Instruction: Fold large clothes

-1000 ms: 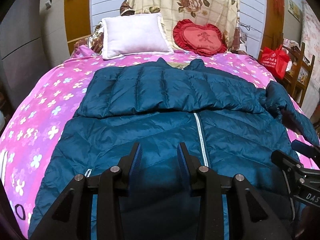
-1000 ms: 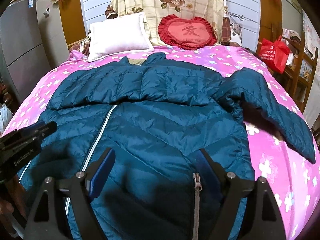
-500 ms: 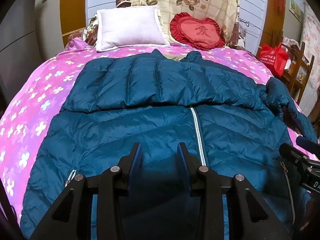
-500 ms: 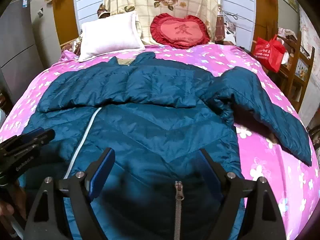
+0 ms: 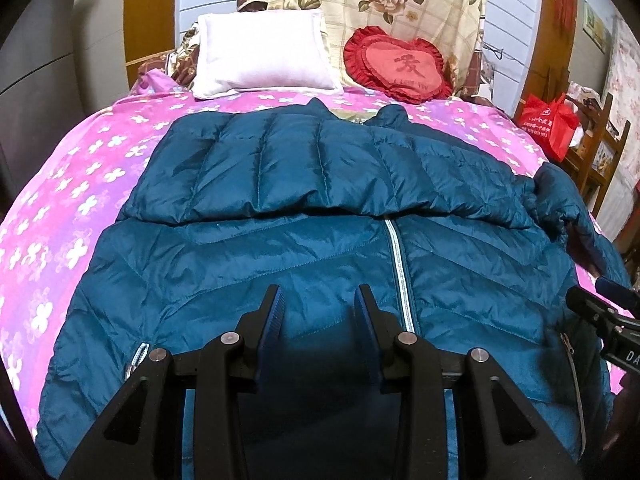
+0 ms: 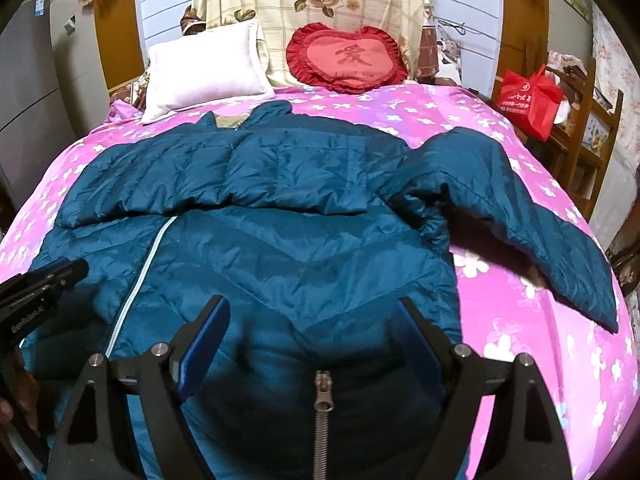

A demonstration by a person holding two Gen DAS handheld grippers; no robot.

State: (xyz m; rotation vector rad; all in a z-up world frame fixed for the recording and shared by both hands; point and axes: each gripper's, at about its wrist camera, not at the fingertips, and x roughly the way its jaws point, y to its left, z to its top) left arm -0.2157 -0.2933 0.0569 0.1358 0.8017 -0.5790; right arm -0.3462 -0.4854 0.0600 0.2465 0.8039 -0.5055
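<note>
A teal puffer jacket (image 5: 320, 240) lies front up on the pink flowered bed, zipped, with its left sleeve folded across the chest. It also shows in the right wrist view (image 6: 280, 240). Its right sleeve (image 6: 520, 216) lies spread out to the right on the bedspread. My left gripper (image 5: 318, 312) hovers open and empty over the jacket's lower left front. My right gripper (image 6: 312, 320) is wide open and empty over the lower right front, above a pocket zipper pull (image 6: 323, 394). Each gripper shows at the edge of the other's view.
A white pillow (image 5: 264, 52) and a red heart cushion (image 5: 396, 66) lean at the head of the bed (image 5: 60, 220). A red bag (image 6: 528, 100) sits on a wooden shelf at the right. A grey cabinet stands at the left.
Both grippers have drifted to the right and a little forward over the jacket. Their openings have not changed. The jacket has not moved.
</note>
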